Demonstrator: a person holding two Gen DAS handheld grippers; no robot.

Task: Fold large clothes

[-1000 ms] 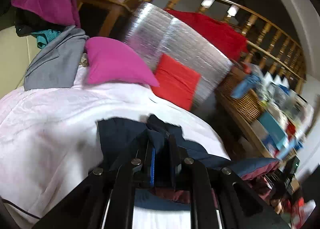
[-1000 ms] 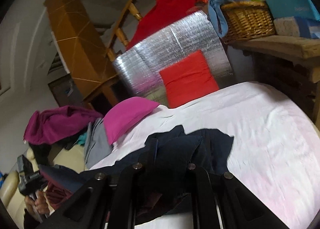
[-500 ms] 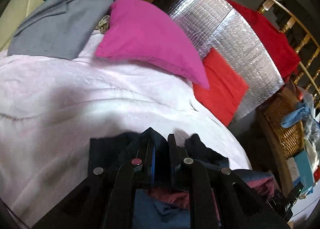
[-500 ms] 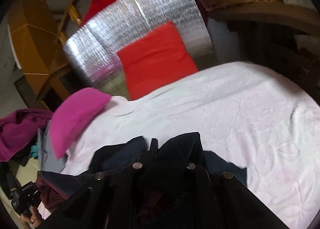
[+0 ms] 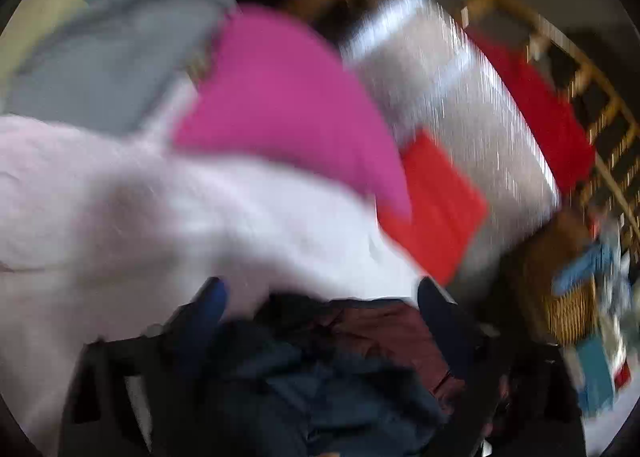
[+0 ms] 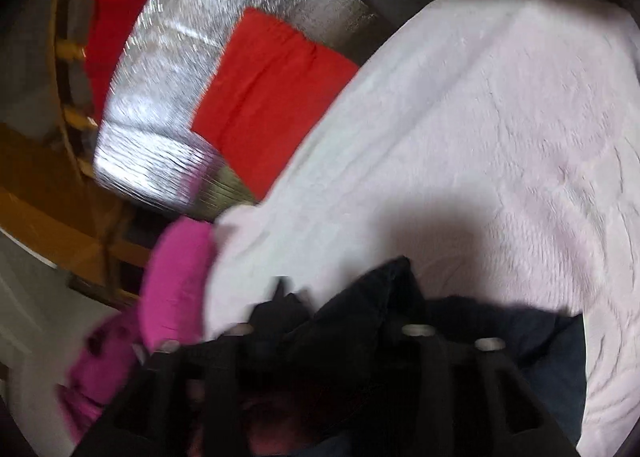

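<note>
Ahead of the left claw (image 5: pixel 320 293), whose matt black plastic fingers (image 5: pixel 440 317) carry blue pads, lies a garment (image 5: pixel 340 385) of matt navy cloth with a maroon lining showing. Under it the bedcover (image 5: pixel 100 217) is pale pink, soft and fleecy, its nap rough and creased beyond the right claw (image 6: pixel 340 297). Further ahead a pillow (image 5: pixel 288 105) is matt magenta cloth, and a cushion (image 6: pixel 268 97) is matt red cloth. Behind that stands a mat (image 6: pixel 224 9) of shiny, crinkled silver foil. Beyond it a railing (image 5: pixel 592 105) is glossy varnished wood; to the right a basket (image 5: pixel 560 289) is woven wicker. Grey matt cloth (image 5: pixel 112 69) lies to the far left.
</note>
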